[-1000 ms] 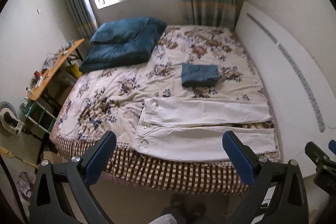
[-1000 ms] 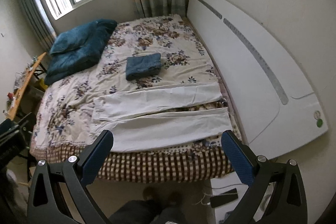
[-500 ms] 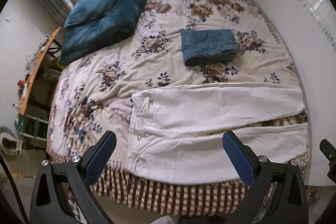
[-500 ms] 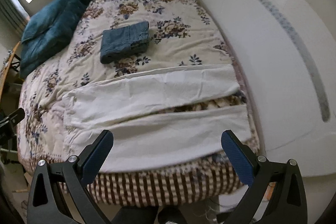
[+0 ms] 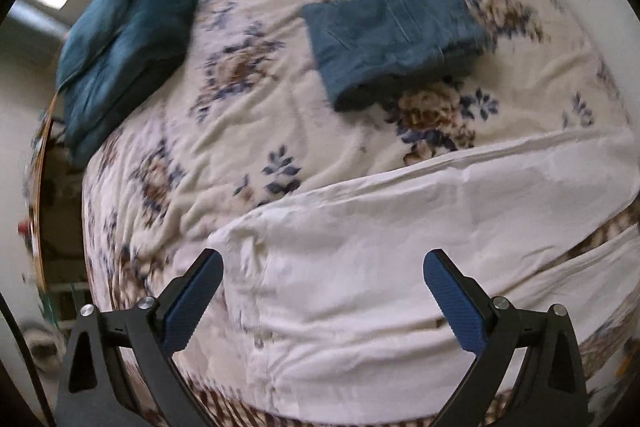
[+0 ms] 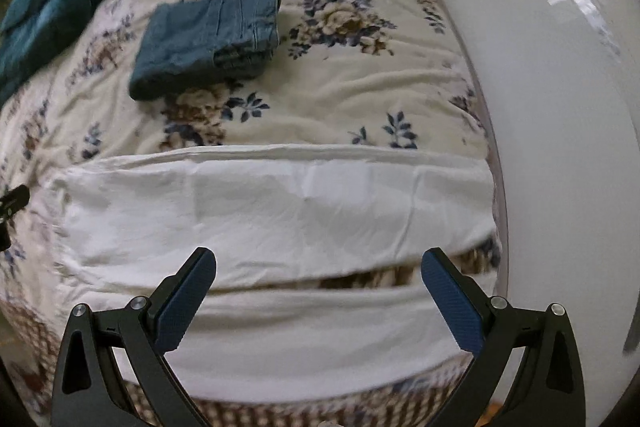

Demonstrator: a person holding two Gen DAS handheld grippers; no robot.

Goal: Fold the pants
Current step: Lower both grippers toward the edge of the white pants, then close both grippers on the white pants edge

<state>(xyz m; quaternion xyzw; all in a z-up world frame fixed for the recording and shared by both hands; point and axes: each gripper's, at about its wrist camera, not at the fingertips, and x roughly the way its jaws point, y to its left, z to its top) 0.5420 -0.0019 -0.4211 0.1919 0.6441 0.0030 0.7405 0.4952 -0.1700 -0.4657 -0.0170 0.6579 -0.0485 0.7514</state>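
White pants point(image 5: 380, 251) lie flat along the near edge of the bed, waist to the left, legs running right, a gap between the two legs. They also show in the right wrist view point(image 6: 280, 211). My left gripper point(image 5: 324, 283) is open and empty, hovering above the waist end. My right gripper point(image 6: 318, 283) is open and empty, above the legs near the gap. A corner of the left gripper shows at the left edge of the right wrist view point(image 6: 12, 199).
A folded blue pair of jeans point(image 5: 392, 39) point(image 6: 208, 39) lies on the floral quilt point(image 5: 240, 107) behind the pants. Dark teal pillows point(image 5: 128, 27) sit at the far left. A white headboard point(image 6: 560, 107) bounds the right side. A wooden table edge point(image 5: 40, 187) stands left of the bed.
Both grippers have moved forward and down toward the bed; the white pants now fill the lower view. Both stay open and empty.
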